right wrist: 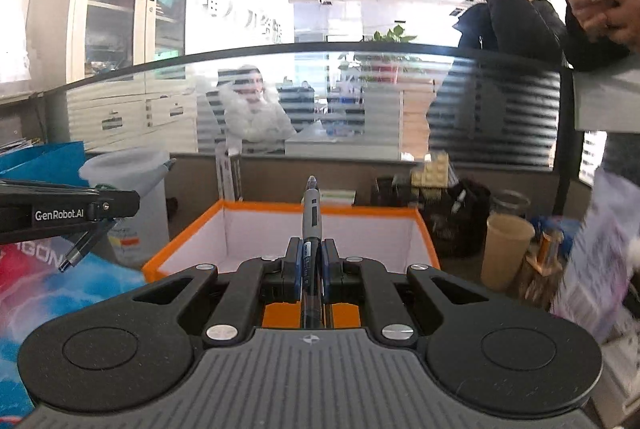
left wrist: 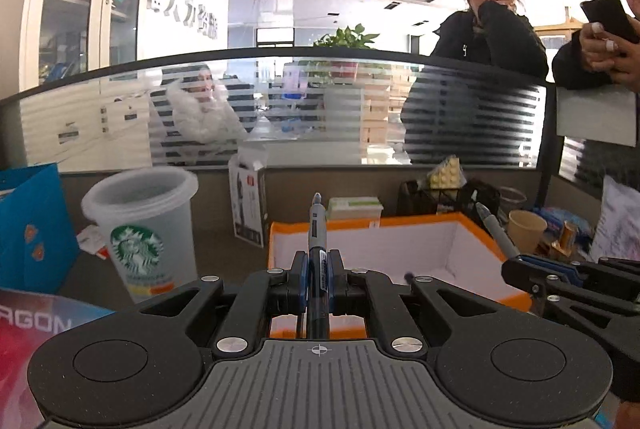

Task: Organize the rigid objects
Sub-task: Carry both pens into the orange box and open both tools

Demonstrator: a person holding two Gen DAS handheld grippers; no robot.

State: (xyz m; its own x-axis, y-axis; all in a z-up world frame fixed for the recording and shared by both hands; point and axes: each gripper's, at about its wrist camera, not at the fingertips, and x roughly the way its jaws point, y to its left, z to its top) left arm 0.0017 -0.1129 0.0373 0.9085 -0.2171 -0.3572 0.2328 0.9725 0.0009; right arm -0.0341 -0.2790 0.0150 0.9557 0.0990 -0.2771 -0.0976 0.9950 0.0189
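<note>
Behind your desk runs a striped glass partition (left wrist: 320,109) with two onlookers leaning on it. On the desk ahead of you sits an orange-edged box (left wrist: 384,241), open at the top, with a pale logo cup (left wrist: 140,225) to its left. Your left gripper (left wrist: 318,277) is clamped on a grey pen (left wrist: 317,225) that points up over the box's near edge. Your right gripper (right wrist: 310,265) is likewise clamped on a second grey pen (right wrist: 310,213), tip up before the box.
</note>
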